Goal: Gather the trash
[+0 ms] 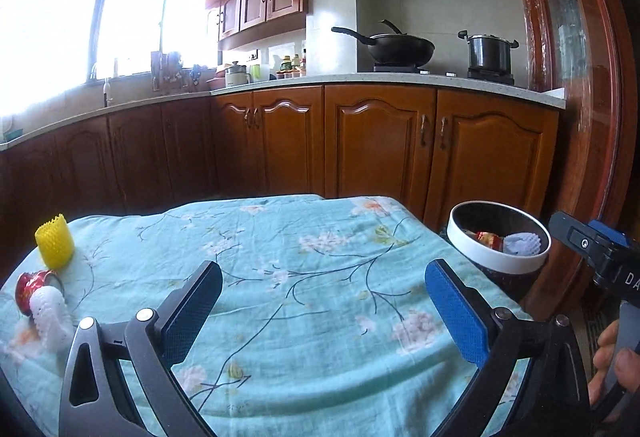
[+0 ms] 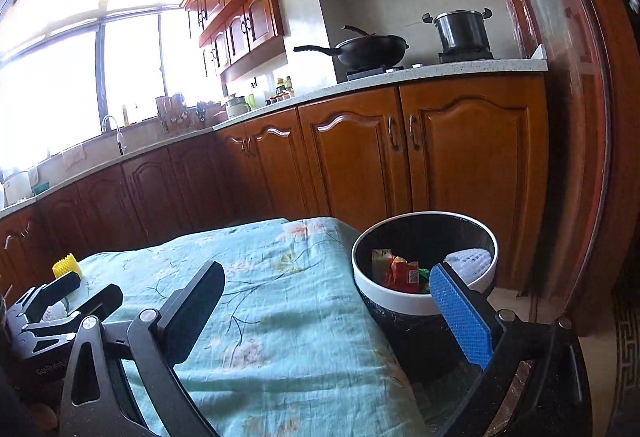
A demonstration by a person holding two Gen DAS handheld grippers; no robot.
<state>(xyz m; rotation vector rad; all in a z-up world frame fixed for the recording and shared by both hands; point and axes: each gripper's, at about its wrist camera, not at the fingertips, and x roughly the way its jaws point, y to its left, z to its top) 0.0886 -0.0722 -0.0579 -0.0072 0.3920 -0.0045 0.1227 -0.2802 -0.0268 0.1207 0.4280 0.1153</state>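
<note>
A yellow foam net sleeve [image 1: 55,246] stands on the table's far left; it also shows in the right wrist view [image 2: 67,266]. A red wrapper [image 1: 33,284] and a white foam net [image 1: 50,316] lie on the left edge. The white-rimmed dark trash bin [image 1: 496,261] sits off the table's right side and holds a red wrapper [image 2: 400,273] and a white foam net [image 2: 472,261]. My left gripper [image 1: 326,307] is open and empty above the cloth. My right gripper [image 2: 330,311] is open and empty beside the bin [image 2: 400,303].
The table is covered with a teal floral cloth [image 1: 304,257]. Wooden kitchen cabinets [image 1: 380,141] and a counter with a wok [image 1: 400,47] and a pot [image 1: 490,53] stand behind. A wooden door frame [image 1: 592,117] is on the right.
</note>
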